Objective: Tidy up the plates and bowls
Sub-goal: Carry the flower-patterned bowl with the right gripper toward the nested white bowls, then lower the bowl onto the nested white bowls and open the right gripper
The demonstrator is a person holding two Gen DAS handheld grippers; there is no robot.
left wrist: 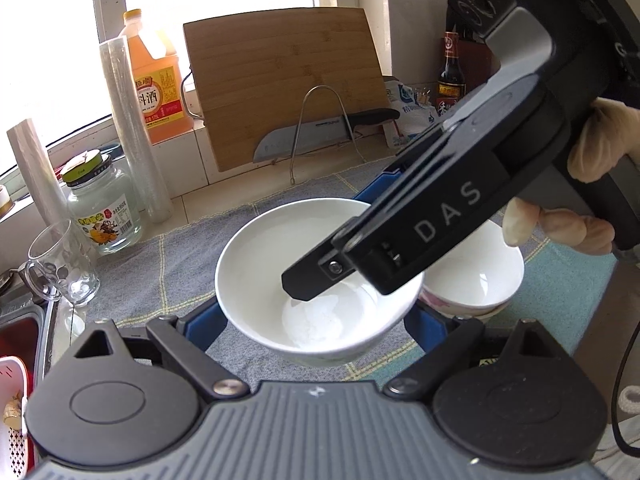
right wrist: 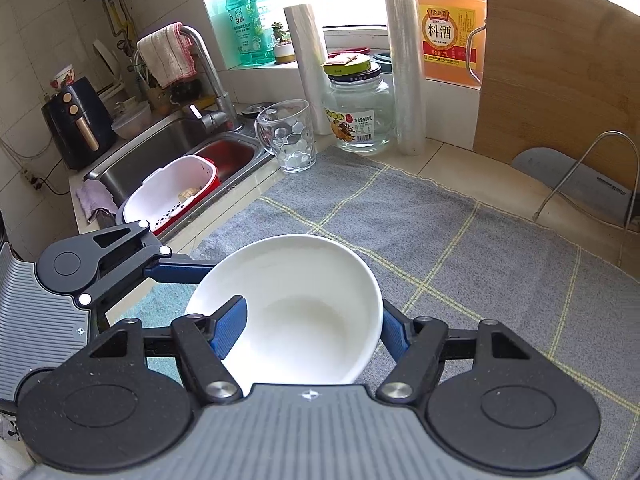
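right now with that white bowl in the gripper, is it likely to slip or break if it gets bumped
The white bowl looks like glazed ceramic, so probably stiff and breakable if dropped. Its glossy, curved wall may be slippery; the right gripper pinches only the rim, one finger inside, so it could pivot. The cloth mat below should soften a short fall.

The bowl [left wrist: 320, 292] is plain white, glossy, empty and deep, with a narrow flat bottom. It sits upright, slightly tilted, between the jaws in both views: one blue pad lies inside its near wall, the other outside the rim. A second bowl [left wrist: 480, 280], white inside with a patterned outer band, stands upright on the grey cloth just beyond the right jaw.
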